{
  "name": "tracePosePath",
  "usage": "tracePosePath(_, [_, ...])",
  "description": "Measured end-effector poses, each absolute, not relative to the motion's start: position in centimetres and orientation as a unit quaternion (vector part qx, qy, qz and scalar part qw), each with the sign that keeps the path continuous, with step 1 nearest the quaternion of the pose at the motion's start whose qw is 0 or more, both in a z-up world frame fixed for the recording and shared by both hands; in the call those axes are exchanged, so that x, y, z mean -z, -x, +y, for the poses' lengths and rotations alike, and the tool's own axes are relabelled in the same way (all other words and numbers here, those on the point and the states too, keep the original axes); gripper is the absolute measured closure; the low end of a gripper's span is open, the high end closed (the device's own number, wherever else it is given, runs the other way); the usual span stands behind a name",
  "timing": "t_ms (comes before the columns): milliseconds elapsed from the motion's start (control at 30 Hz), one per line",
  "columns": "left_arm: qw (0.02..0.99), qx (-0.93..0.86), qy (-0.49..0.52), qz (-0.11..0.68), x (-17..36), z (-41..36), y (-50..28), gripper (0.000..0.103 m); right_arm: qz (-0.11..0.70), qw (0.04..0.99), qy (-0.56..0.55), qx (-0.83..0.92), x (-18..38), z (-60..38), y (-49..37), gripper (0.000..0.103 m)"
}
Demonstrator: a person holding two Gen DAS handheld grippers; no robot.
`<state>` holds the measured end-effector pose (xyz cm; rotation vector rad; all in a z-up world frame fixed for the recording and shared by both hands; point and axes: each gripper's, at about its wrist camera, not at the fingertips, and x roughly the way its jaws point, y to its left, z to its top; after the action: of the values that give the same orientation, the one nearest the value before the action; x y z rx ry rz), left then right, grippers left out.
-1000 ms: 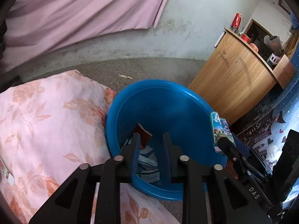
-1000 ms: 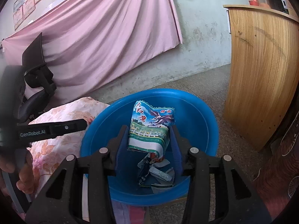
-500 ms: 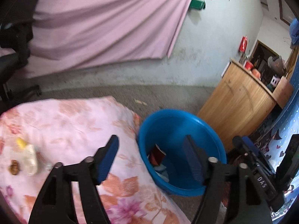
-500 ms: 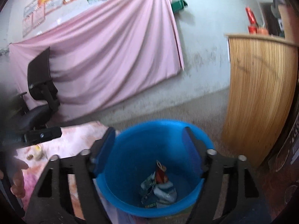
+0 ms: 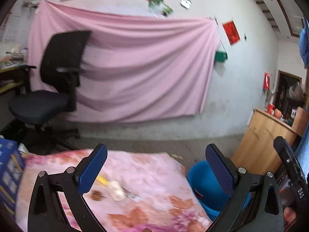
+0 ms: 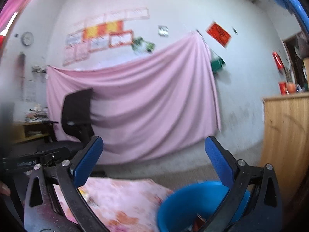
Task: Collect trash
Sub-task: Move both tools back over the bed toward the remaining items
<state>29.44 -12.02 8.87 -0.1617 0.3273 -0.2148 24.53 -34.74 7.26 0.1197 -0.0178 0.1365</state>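
I am holding both tongs wide and empty, the left tongs [image 5: 154,166] and the right tongs [image 6: 153,160] hanging above the table [image 5: 154,174]. The trash [image 5: 115,190], a pale crumpled lump beside a brown scrap [image 5: 96,195], is lying left of the bin [image 5: 197,176]. It is looking light and soft; I am judging a pinch across the lump's middle best.

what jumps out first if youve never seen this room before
The big pink cloth draped across the back wall dominates both views, with a black office chair in front of its left part. Lower down, a blue tub sits on the floor beside a pink flowered cover that holds a few scraps. Both grippers, left and right, are wide open and empty.
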Motion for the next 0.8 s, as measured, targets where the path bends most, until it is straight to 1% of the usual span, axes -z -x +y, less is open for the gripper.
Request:
tracePosePath(233, [0.993, 0.053, 0.065, 0.080, -10.5, -6.9, -25.5, 0.002, -0.055, 0.991, -0.063, -0.103, -8.7, -30.5, -23.8, 0.000])
tracePosePath(467, [0.999, 0.020, 0.030, 0.025, -9.8, -3.6, -23.1, 0.002, -0.081, 0.989, -0.055, -0.114, -9.0, -28.1, -23.5, 0.000])
tracePosePath(633, [1.000, 0.011, 0.011, 0.006, -8.4, -2.3, -22.4, 0.002, -0.082, 0.989, -0.028, -0.118, -8.5, -26.3, -23.9, 0.000])
tracePosePath(800, [1.000, 0.009, 0.010, 0.016, -6.7, -1.3, -22.7, 0.002, -0.072, 0.991, 0.007, -0.117, -7.6, -24.7, -24.5, 0.000])
